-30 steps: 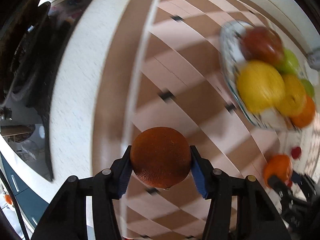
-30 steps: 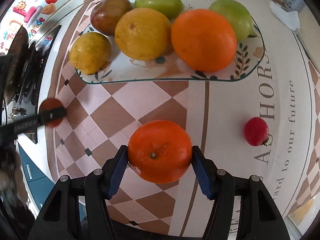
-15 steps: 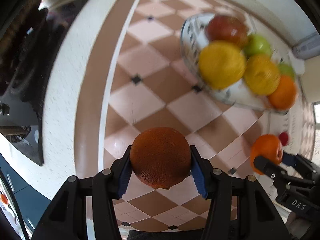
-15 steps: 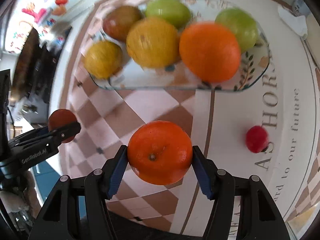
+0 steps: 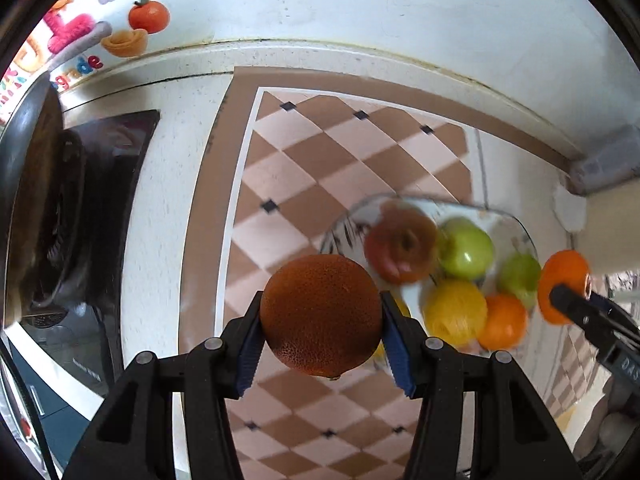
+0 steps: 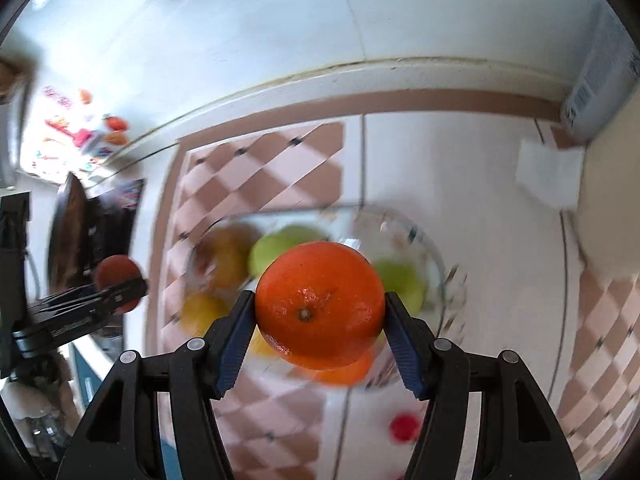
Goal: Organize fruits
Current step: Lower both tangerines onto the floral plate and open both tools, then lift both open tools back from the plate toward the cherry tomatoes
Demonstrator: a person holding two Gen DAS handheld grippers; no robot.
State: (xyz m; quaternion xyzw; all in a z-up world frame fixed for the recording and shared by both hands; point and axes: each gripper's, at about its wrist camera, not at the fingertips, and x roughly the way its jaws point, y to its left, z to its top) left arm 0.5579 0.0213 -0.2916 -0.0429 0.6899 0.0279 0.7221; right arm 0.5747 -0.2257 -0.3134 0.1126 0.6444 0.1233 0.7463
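My left gripper (image 5: pixel 322 340) is shut on a dark rough-skinned orange (image 5: pixel 321 314) and holds it above the checkered mat, left of the glass plate (image 5: pixel 516 228). The plate carries a red apple (image 5: pixel 400 250), green apples (image 5: pixel 466 252), a yellow fruit (image 5: pixel 454 310) and an orange (image 5: pixel 502 322). My right gripper (image 6: pixel 320 340) is shut on a bright orange (image 6: pixel 320 306), held above the plate's near side (image 6: pixel 436 264). Each gripper shows in the other's view, the right one at the plate's right (image 5: pixel 568 296), the left one at the left edge (image 6: pixel 120 290).
A small red fruit (image 6: pixel 404 426) lies on the mat in front of the plate. A black stove (image 5: pixel 80 240) sits at the left. A white wall (image 5: pixel 360 12) runs behind the counter. A white folded cloth (image 6: pixel 548 176) lies at the back right.
Both grippers have lifted and tilted up with their oranges. The plate now sits lower and nearer in both views, and the back wall has come into view.
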